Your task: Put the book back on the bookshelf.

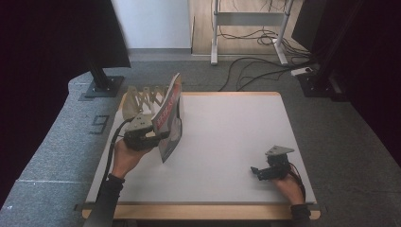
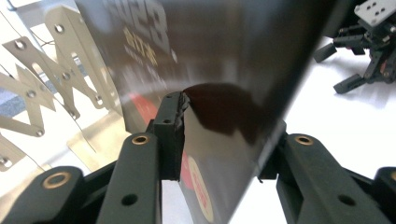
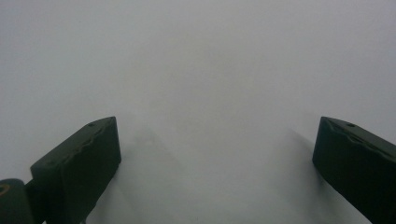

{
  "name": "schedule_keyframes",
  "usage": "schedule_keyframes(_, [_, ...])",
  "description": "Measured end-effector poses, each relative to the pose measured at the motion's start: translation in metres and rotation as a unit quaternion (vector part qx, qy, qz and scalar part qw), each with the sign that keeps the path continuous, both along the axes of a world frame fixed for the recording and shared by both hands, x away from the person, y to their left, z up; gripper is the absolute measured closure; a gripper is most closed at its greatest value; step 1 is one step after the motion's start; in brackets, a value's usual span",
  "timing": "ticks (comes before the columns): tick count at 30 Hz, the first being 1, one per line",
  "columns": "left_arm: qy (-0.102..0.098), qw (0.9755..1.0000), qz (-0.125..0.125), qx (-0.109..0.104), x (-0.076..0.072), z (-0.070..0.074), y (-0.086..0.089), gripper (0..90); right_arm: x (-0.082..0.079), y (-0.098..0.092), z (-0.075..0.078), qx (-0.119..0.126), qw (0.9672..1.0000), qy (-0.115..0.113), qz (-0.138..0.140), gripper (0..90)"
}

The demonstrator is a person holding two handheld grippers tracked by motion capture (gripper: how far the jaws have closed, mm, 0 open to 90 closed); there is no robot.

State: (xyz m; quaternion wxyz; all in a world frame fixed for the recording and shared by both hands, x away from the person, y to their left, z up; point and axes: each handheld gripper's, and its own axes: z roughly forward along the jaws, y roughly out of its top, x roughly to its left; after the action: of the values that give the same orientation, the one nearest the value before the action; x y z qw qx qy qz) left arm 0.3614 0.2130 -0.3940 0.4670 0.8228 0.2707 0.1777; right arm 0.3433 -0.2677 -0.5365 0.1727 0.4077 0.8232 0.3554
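A thin glossy magazine or book with a dark and red cover stands tilted on its edge at the table's left side. My left gripper is shut on it, one jaw on each face of the cover. Behind it stands a pale wooden expanding rack with crossed slats, which the left gripper view has at its left. My right gripper rests low on the white tabletop at the front right, its jaws wide apart with nothing between them. It is in the left gripper view at upper right.
The white tabletop has a wooden rim. Beyond the table lie grey carpet, a black stand base at the left, a white desk frame and loose cables on the floor.
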Motion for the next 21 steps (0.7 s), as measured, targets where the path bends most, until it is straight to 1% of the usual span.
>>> schedule_keyframes(5, [0.005, 1.0000, 0.002, 0.002, -0.009, -0.013, 0.004, 61.0, 0.000, 0.000, 0.000, 0.000, 1.0000, -0.001, 0.001, 0.6])
schedule_keyframes(9, [0.012, 0.9998, 0.008, 0.011, -0.015, -0.023, 0.007, 63.5, 0.000, 0.000, 0.000, 0.000, 1.0000, 0.000, 0.000, 0.7])
schedule_keyframes(11, [0.015, 0.9996, 0.013, 0.018, -0.017, -0.027, 0.007, 67.7, 0.000, 0.000, 0.000, 0.000, 1.0000, 0.000, 0.000, 0.7])
schedule_keyframes(13, [0.014, 0.9992, 0.022, 0.031, -0.018, -0.030, 0.006, 75.2, 0.000, 0.000, 0.000, 0.000, 1.0000, 0.000, 0.000, 0.7])
schedule_keyframes(15, [0.009, 0.9991, 0.025, 0.033, -0.019, -0.031, 0.005, 78.8, 0.000, 0.000, 0.000, 0.000, 1.0000, 0.000, 0.000, 0.7])
schedule_keyframes(17, [-0.002, 0.9986, 0.037, 0.039, -0.020, -0.031, 0.002, 82.5, 0.000, 0.000, 0.000, 0.000, 1.0000, 0.000, 0.000, 0.7])
schedule_keyframes(18, [-0.003, 0.9984, 0.040, 0.040, -0.019, -0.031, 0.002, 85.3, 0.000, 0.000, 0.000, 0.000, 1.0000, 0.000, 0.000, 0.7])
schedule_keyframes(21, [-0.001, 0.9986, 0.042, 0.034, -0.016, -0.030, 0.001, 86.1, 0.000, 0.000, 0.000, 0.000, 1.0000, 0.000, 0.000, 0.7])
